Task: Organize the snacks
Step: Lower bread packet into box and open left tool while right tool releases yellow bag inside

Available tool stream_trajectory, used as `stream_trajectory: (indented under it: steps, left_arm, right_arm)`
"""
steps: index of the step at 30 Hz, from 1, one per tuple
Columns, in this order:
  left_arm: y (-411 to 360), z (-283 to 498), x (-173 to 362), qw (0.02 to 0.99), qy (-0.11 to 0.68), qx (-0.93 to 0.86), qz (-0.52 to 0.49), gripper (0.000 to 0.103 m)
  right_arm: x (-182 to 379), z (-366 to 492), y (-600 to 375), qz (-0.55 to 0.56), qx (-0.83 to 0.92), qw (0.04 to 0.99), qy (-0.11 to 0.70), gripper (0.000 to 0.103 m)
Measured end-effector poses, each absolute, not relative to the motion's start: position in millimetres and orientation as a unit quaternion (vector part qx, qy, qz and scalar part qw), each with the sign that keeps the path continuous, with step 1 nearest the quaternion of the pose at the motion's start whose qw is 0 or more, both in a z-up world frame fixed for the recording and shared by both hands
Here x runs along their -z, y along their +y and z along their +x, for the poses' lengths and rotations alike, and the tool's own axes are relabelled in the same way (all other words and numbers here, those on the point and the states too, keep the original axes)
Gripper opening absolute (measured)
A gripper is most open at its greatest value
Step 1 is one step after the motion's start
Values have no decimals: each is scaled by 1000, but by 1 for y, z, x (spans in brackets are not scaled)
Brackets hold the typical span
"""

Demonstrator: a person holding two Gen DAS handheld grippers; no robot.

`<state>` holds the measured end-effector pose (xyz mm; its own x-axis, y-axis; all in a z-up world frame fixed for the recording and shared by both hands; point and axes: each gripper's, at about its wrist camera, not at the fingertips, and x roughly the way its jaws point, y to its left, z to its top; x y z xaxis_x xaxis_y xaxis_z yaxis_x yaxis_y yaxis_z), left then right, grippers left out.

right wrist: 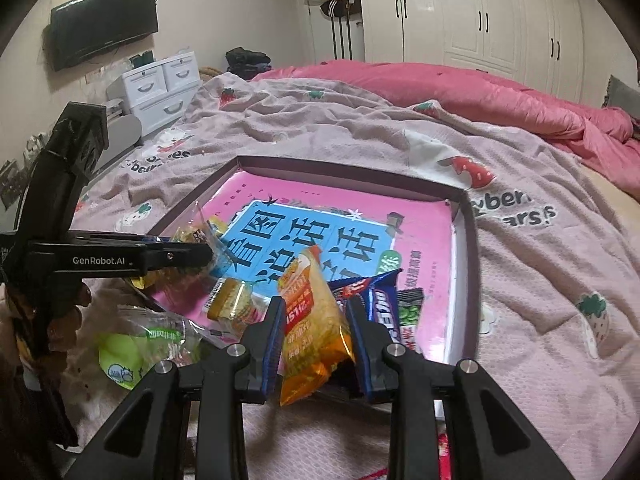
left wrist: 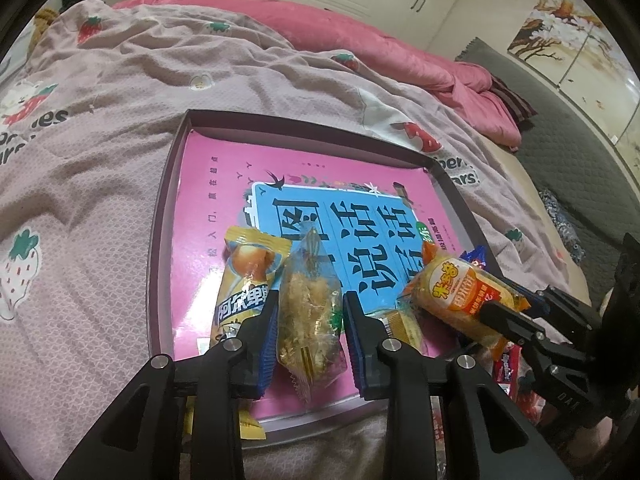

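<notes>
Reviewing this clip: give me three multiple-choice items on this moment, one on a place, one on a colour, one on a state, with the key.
1. Where does the shallow box lie?
A. on a bed blanket
B. on a desk
C. on the floor

2. What colour is the book cover lining the box?
A. green
B. pink
C. white

3. What is the right gripper doing?
A. hanging empty
B. pressing the television
C. clamping an orange snack packet

Key: 1 A, strawberry-print blanket surrounds it; 2 B, pink shows around the blue panel; 3 C, both pads press the packet.
</notes>
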<state>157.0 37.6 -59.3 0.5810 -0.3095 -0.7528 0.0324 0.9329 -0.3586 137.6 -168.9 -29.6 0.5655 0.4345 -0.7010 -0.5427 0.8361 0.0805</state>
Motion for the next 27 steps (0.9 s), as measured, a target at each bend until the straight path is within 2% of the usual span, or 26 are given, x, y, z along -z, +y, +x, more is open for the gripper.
stream_trajectory:
  steps: [7, 27]
  left_arm:
    - [36, 156, 58, 875, 447, 100, -155, 43]
    - [40, 153, 47, 881, 439, 94, -149, 51]
  right_arm:
    - [32, 140, -168, -84, -273, 885, 369, 31]
    - [45, 147, -147, -104, -279, 881, 367, 33]
